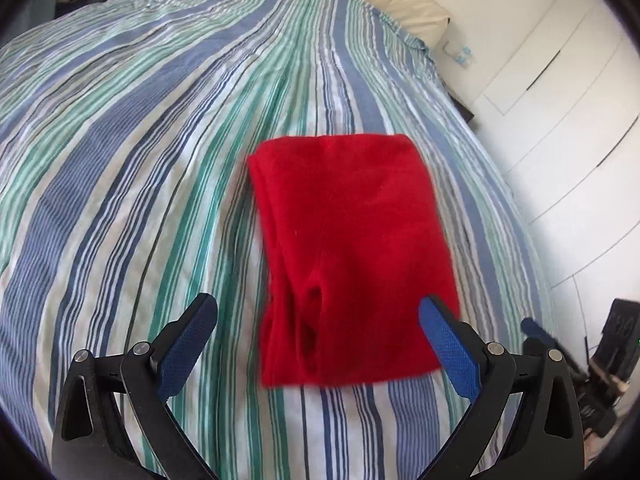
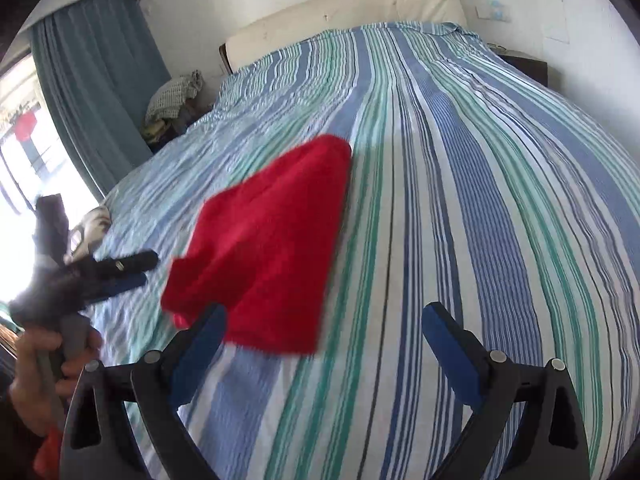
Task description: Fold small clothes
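A red garment (image 1: 348,256), folded into a rough rectangle, lies flat on the striped bedspread (image 1: 140,140). My left gripper (image 1: 318,308) is open and empty, held just above the garment's near end, its blue pads spread on either side. In the right wrist view the same red garment (image 2: 268,248) lies ahead and to the left. My right gripper (image 2: 324,316) is open and empty, with its left finger over the garment's near edge. The left gripper (image 2: 136,266) shows at the left of that view, held in a hand.
The bed fills both views, with a cream headboard (image 2: 344,12) at the far end. White cupboard doors (image 1: 568,92) stand to the right of the bed. A blue curtain (image 2: 96,72) and a pile of clothes (image 2: 172,96) are on the left side.
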{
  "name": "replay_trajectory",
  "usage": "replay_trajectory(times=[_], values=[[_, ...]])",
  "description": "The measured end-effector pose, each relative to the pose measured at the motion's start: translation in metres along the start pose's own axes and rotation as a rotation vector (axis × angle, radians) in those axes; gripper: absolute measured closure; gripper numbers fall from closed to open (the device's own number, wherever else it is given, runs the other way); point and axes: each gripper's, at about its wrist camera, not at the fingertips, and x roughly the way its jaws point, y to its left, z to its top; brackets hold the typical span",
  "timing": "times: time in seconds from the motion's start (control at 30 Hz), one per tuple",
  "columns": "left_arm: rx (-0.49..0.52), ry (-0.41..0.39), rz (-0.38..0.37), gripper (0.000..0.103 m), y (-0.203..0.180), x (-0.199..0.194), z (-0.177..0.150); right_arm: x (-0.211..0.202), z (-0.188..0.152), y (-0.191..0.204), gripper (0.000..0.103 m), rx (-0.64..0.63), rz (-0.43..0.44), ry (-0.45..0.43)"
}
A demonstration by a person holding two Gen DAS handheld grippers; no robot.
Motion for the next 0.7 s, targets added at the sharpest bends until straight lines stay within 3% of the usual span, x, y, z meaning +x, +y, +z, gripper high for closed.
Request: replay_trajectory(times=[0.07, 0.17, 0.27, 0.3, 0.33, 0.37, 0.4, 0.47, 0.5, 0.7], values=[[-0.009, 0.036, 0.073, 0.002, 0.006, 0.028, 0.017, 0.031, 0.031, -0.008, 0.006, 0.045, 0.061, 0.022], [-0.032, 0.074, 0.12, 0.002, 0.017, 0.051, 0.024, 0.082, 0.056, -0.016, 0.006, 0.111, 0.134, 0.069], [0.007, 0.076, 0.121, 0.002, 0.014, 0.062, 0.022, 0.136, 0.055, -0.021, 0.008, 0.209, 0.245, 0.159], [0.025, 0.072, 0.122, 0.005, 0.012, 0.065, 0.022, 0.153, 0.048, -0.019, 0.016, 0.238, 0.271, 0.198], [0.038, 0.067, 0.117, 0.012, 0.01, 0.067, 0.021, 0.163, 0.043, -0.013, 0.029, 0.228, 0.272, 0.211], [0.045, 0.07, 0.095, 0.034, 0.009, 0.07, 0.02, 0.167, 0.04, -0.004, 0.038, 0.186, 0.247, 0.203], [0.046, 0.074, 0.089, 0.05, 0.009, 0.072, 0.022, 0.168, 0.038, 0.006, 0.051, 0.135, 0.201, 0.199], [0.036, 0.07, 0.044, 0.079, 0.005, 0.069, 0.026, 0.161, 0.04, 0.023, 0.066, 0.086, 0.143, 0.169], [0.04, 0.063, 0.038, 0.083, 0.0, 0.064, 0.031, 0.152, 0.044, 0.031, 0.071, 0.058, 0.121, 0.142], [0.142, -0.065, -0.018, 0.084, -0.036, 0.006, 0.063, 0.083, 0.086, 0.081, 0.072, -0.093, 0.111, -0.044]])
